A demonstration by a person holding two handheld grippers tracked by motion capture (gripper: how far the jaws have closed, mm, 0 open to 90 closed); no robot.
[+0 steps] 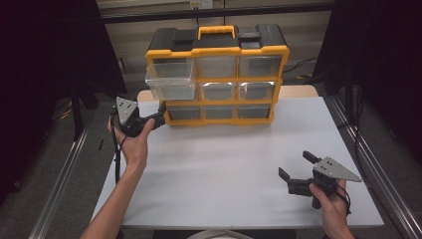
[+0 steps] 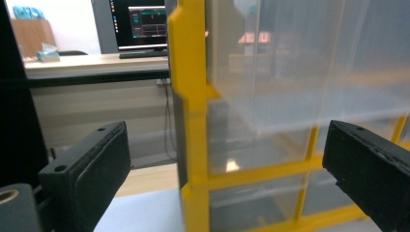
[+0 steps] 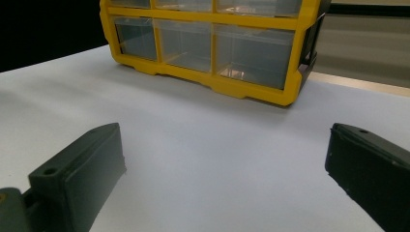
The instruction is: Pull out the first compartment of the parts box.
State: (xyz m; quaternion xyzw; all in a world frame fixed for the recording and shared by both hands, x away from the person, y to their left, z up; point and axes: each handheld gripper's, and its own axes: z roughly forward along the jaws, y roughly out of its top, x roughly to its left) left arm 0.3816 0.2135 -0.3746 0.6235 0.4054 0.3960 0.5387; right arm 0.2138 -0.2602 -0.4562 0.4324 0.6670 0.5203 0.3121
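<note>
White tabletop (image 1: 224,164) carries one yellow-framed organiser (image 1: 217,74) with a black top and a yellow carry handle, standing upright at the far edge. Its front holds nine clear drawers, three rows of three; no brand or label on it can be read. One drawer (image 1: 170,79), the top one at the organiser's left end, stands pulled out of the frame toward the person, while the other eight sit flush. Just beside the organiser's lower left corner, below that pulled drawer, the left gripper (image 1: 160,113) is held up with its jaws spread wide, the frame's left upright (image 2: 191,121) between them but untouched. Well apart from the organiser, toward the near right of the table, the right gripper (image 1: 295,167) rests low with its jaws wide and nothing between them.
</note>
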